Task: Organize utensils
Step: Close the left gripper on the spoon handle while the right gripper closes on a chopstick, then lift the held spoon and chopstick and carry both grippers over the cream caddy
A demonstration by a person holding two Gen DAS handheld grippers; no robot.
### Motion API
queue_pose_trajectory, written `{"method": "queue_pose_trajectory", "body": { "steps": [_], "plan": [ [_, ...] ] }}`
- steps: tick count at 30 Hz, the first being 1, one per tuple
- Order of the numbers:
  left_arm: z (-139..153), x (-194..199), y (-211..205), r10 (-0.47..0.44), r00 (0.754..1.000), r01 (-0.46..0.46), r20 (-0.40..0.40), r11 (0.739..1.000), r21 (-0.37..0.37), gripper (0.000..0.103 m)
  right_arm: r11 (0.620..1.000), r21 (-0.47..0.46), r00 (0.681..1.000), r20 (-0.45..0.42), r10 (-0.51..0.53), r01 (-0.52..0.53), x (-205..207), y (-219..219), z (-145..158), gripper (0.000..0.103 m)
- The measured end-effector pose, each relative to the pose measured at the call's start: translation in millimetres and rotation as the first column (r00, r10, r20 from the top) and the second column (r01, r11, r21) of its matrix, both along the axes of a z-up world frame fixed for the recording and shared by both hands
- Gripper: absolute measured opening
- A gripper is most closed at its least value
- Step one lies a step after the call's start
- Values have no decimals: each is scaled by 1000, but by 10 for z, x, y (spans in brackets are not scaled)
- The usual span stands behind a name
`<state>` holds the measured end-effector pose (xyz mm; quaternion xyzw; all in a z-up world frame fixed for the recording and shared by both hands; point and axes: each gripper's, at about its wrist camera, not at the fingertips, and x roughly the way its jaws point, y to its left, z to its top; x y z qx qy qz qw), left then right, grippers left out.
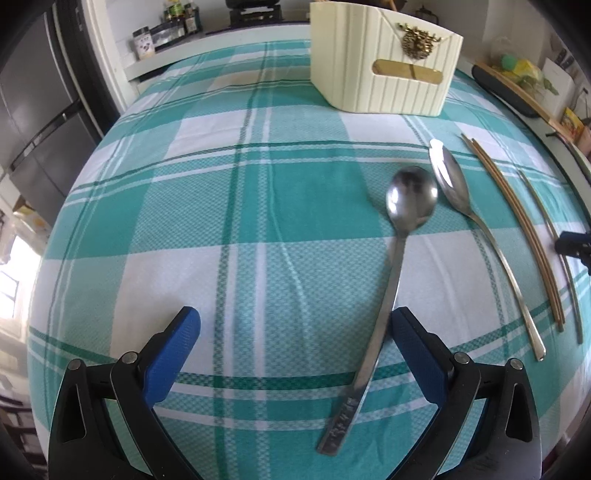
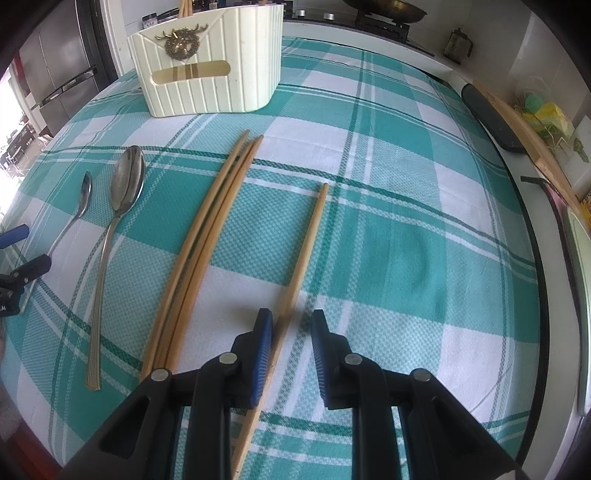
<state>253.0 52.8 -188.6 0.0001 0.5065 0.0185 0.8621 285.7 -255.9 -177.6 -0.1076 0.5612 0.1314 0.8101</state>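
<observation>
A cream ribbed utensil holder [image 1: 384, 62] [image 2: 210, 70] stands at the far side of the checked tablecloth. In the left wrist view a round steel spoon [image 1: 397, 254] lies between my open left gripper's [image 1: 295, 325] jaws, its handle beside the right pad [image 1: 417, 354]. A longer oval spoon [image 1: 480, 229] [image 2: 118, 206] lies to its right. In the right wrist view my right gripper [image 2: 291, 321] is partly open around a single wooden chopstick [image 2: 303, 254], which touches the left pad. Three more chopsticks [image 2: 207, 236] lie bundled to the left.
A wooden board and a black pad [image 2: 495, 122] sit along the right table edge, with small items behind. A fridge [image 1: 44, 122] stands to the left. A stove with a pan [image 2: 384, 13] is behind the table.
</observation>
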Motion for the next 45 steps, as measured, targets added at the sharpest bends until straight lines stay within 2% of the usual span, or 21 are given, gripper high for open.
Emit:
{"method": "queue_pose_trajectory", "body": {
  "steps": [4, 7, 12, 15, 17, 18, 19, 20, 21, 22, 23, 24, 26, 30, 35, 36, 37, 39, 42, 45],
  "plan": [
    [4, 76, 63, 5, 1000, -5, -22, 1000, -20, 102, 999, 39, 999, -30, 17, -16, -48, -71, -9, 29],
    [5, 146, -93, -84, 996, 83, -35, 995, -48, 102, 997, 74, 999, -53, 12, -8, -9, -100, 3, 31],
    [21, 348, -459, -294, 954, 295, -60, 956, 8, 101, 996, 85, 997, -81, 15, -8, 198, -67, -14, 32],
    [39, 495, -575, -367, 928, 369, -71, 929, 13, 96, 995, 94, 996, -93, 0, 9, 350, -27, -21, 31],
    [65, 607, -621, -383, 920, 383, -83, 924, -8, 82, 994, 106, 995, -93, -17, 26, 477, 25, -24, 31],
    [83, 660, -637, -387, 918, 386, -86, 922, -24, 70, 993, 111, 994, -101, -32, 43, 550, 47, -41, 31],
    [102, 704, -654, -388, 918, 387, -85, 922, -25, 51, 991, 117, 994, -96, -50, 61, 615, 74, -39, 31],
    [119, 733, -674, -389, 918, 389, -82, 921, -23, 39, 991, 112, 994, -93, -64, 74, 674, 105, -36, 29],
    [133, 755, -692, -384, 920, 384, -79, 923, -14, 33, 992, 96, 993, -88, -75, 84, 727, 129, -48, 13],
    [133, 767, -699, -377, 923, 377, -81, 926, -10, 33, 992, 88, 993, -83, -87, 94, 769, 139, -65, 7],
    [146, 767, -694, -368, 927, 368, -74, 930, -11, 29, 989, 103, 992, -77, -97, 105, 795, 126, -69, 7],
    [175, 758, -679, -365, 929, 364, -57, 931, -21, 6, 987, 117, 991, -77, -106, 115, 809, 108, -64, 6],
    [306, 706, -625, -343, 939, 343, -14, 939, -20, 1, 974, 181, 990, -65, -124, 134, 782, 31, 12, 6],
    [514, 604, -474, -320, 946, 324, 60, 944, -69, 1, 947, 304, 992, 33, -124, 108, 574, -110, 394, 6],
    [384, 650, -359, -313, 950, 313, 14, 947, -71, 7, 941, 325, 989, 82, -124, 91, 407, -219, 647, 6],
    [375, 636, -353, -327, 945, 327, 13, 942, -80, 21, 941, 325, 989, 84, -124, 90, 390, -245, 662, 6],
    [361, 615, -373, -345, 939, 345, 12, 935, -79, 50, 942, 324, 989, 86, -124, 90, 368, -252, 666, 6],
    [368, 585, -421, -379, 925, 380, 27, 924, -39, 82, 942, 321, 988, 85, -127, 93, 319, -274, 658, 6],
    [316, 617, -549, -451, 892, 451, 8, 892, 3, 84, 936, 338, 988, 77, -134, 101, 270, -302, 635, 6],
    [175, 751, -678, -478, 877, 480, -39, 875, 61, 84, 930, 354, 987, 84, -133, 95, 215, -296, 670, 6]
  ]
}}
